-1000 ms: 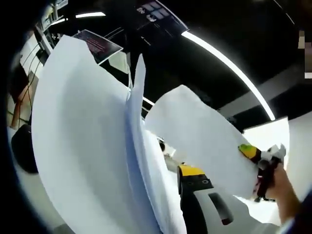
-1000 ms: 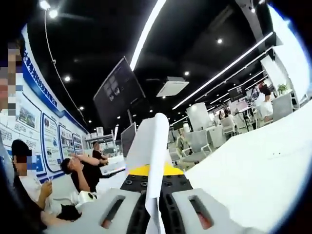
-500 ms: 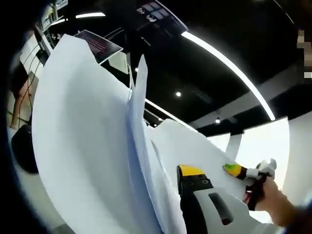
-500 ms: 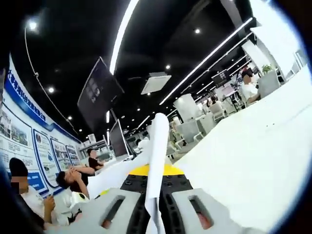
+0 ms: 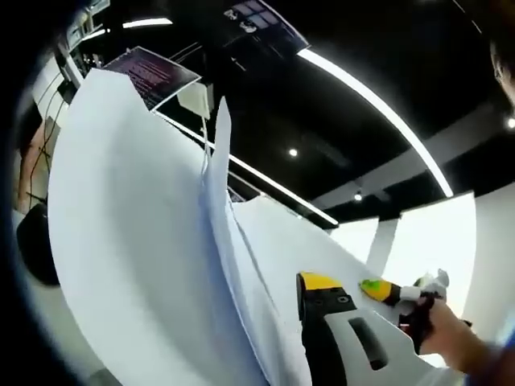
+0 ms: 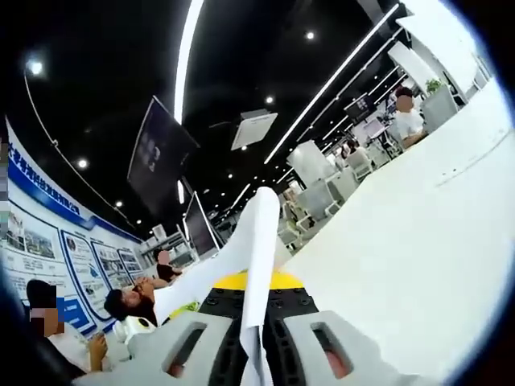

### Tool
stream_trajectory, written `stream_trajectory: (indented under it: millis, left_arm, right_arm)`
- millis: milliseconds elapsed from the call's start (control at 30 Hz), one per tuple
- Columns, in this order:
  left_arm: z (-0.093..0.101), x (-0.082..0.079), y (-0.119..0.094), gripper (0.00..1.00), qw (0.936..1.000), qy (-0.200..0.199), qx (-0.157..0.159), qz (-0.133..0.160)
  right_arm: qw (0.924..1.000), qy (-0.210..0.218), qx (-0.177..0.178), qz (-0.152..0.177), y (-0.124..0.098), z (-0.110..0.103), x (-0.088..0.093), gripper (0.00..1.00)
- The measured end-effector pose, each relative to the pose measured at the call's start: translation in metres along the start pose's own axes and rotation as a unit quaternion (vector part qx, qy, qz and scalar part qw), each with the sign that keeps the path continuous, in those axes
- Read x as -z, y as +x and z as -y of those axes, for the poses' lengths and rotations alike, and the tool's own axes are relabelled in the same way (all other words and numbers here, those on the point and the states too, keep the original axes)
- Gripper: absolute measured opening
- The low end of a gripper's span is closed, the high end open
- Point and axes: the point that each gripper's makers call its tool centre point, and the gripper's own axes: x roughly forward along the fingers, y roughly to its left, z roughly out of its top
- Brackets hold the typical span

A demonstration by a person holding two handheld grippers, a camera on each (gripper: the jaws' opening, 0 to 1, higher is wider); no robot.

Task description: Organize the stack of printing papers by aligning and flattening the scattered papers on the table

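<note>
Left gripper view, left to right: my left gripper [image 5: 278,354] has the white printing-paper sheets [image 5: 137,241] lifted edge-on against the dark ceiling. One grey jaw with a yellow tip stands just right of the stack; the other jaw is behind the paper, so I cannot tell how tightly it is closed, though the sheets pass straight between the two. Further right, the right gripper [image 5: 378,291] pinches the far edge of the same curved sheets, with a hand [image 5: 442,338] behind it.

Right gripper view: my right gripper [image 6: 256,342] is clamped on a thin edge of the paper, which rises between both grey jaws. A broad white sheet [image 6: 402,233] curves away to the right. People sit at desks in the background.

Risks (judgement only): the sheets fan apart at the top edge, so one could slip free if either clamp loosens; pulling the grippers apart could crease or tear the paper.

Unclear: the table itself, the stack's lower edge and the sheet count are hidden behind the paper.
</note>
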Motion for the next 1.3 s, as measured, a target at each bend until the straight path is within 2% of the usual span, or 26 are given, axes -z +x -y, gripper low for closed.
stream_trajectory:
  millis: [367,767,1100,1300]
  left_arm:
    - [-0.001,-0.001,-0.001,0.24,1.0000,-0.002,-0.001,0.004]
    - [-0.002,-0.003,0.000,0.25,0.9999,-0.007,-0.002,0.009]
    - [-0.002,-0.005,-0.002,0.25,0.9998,-0.012,-0.006,0.017]
    - [-0.002,-0.006,-0.002,0.25,0.9997,-0.012,-0.006,0.018]
  right_arm:
    - [0.9999,0.014,-0.002,-0.006,0.002,-0.001,0.014,0.00]
    - [0.9998,0.016,-0.009,-0.010,0.003,-0.014,0.022,0.00]
    - [0.9988,0.042,-0.017,-0.021,0.005,-0.018,0.036,0.00]
    - [0.9986,0.044,-0.017,-0.022,0.004,-0.018,0.037,0.00]
